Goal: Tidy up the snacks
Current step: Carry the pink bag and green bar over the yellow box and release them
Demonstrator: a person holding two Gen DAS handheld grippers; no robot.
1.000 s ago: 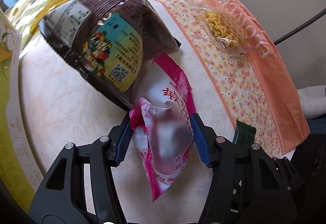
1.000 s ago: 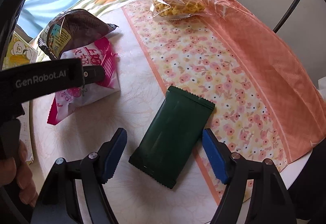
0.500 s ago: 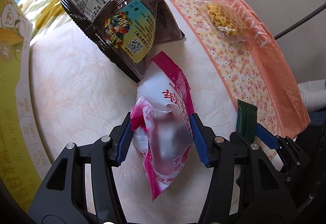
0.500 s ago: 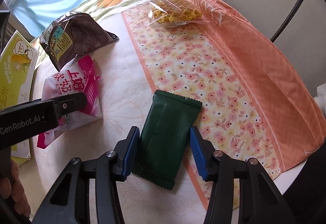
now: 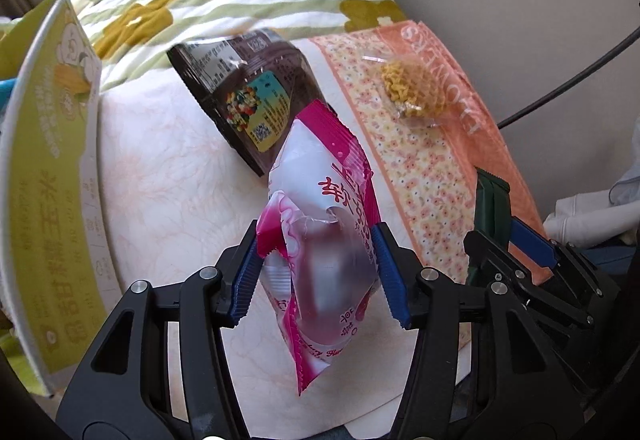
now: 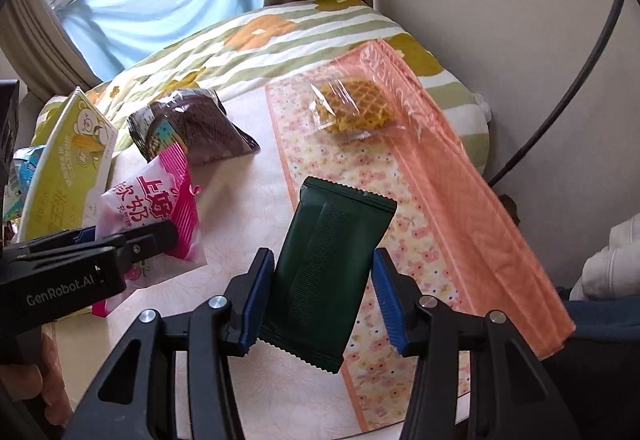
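Observation:
My left gripper (image 5: 316,276) is shut on a pink and white snack packet (image 5: 324,224) and holds it above the round table (image 5: 160,167). It also shows in the right wrist view (image 6: 156,207). My right gripper (image 6: 322,300) is shut on a dark green packet (image 6: 328,260) and holds it lifted over the table; its edge shows in the left wrist view (image 5: 490,199). A brown candy bag (image 5: 248,95) lies on the table behind the pink packet. A clear-wrapped waffle snack (image 6: 352,109) lies on the orange floral bag (image 6: 440,179).
A yellow-green carton (image 5: 44,175) stands at the table's left edge. A flowered, striped bed cover (image 6: 280,35) lies behind the table. A wall with a black cable (image 6: 560,107) is to the right. White cloth (image 6: 612,260) lies at the far right.
My right gripper closed on the green packet and lifted it off the table. My left gripper rose and drew back with the pink packet, away from the brown bag.

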